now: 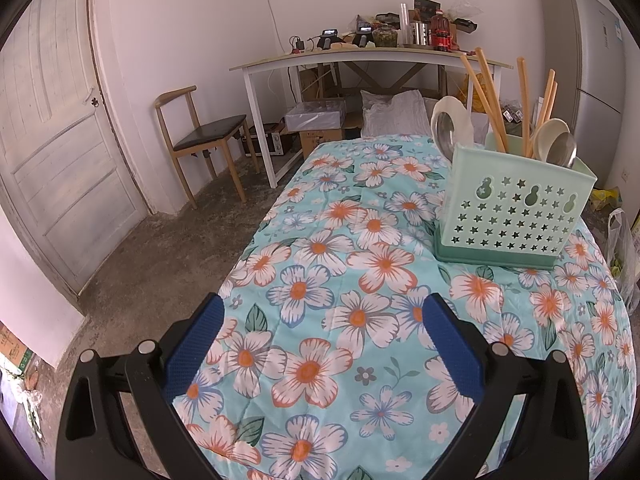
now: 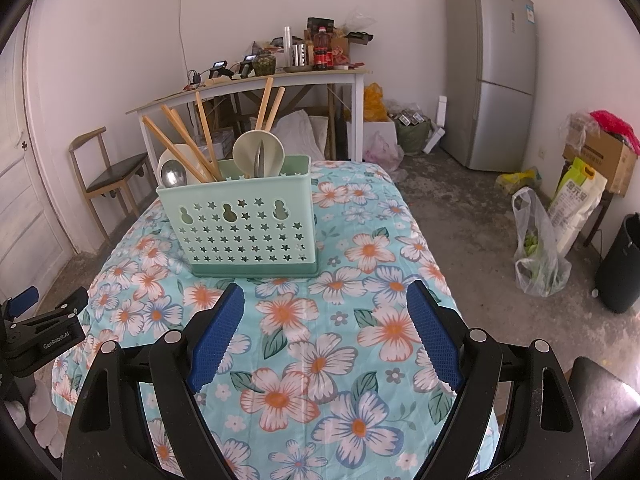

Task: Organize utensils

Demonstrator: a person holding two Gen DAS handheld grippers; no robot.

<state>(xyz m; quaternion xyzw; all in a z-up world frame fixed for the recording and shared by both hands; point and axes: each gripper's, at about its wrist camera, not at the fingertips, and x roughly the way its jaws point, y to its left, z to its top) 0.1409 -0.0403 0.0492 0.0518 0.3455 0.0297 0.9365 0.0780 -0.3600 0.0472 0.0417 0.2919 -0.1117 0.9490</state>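
Utensils stand sorted in a pale green caddy [image 2: 244, 224] on the tabletop [image 2: 360, 320], yet the room comes first by size: white walls, a rough grey concrete floor [image 2: 460, 220], a weathered panelled door [image 1: 52, 140] on the left and a tall silver fridge [image 2: 496, 76] in the far right corner. Against the back wall a long white-legged side table [image 2: 256, 84] carries bottles, jars and small gadgets, with a wooden chair [image 1: 204, 136] beside it and boxes and bags underneath. A cardboard box, a printed sack and a plastic bag of greens [image 2: 536, 248] sit on the floor to the right. The tabletop is covered by a turquoise cloth printed with white, orange and blue flowers, slightly creased. The caddy, pierced with star and gourd cut-outs, stands upright in its darker drip tray toward the far half of the cloth. In it stand wooden chopsticks [image 2: 188, 140], pale ladles [image 2: 260, 152] and a steel spoon [image 2: 173, 176]. The left hand-held gripper [image 1: 324, 312] and the right hand-held gripper [image 2: 326, 300] both hover over the near cloth with blue pads spread wide, gripping nothing
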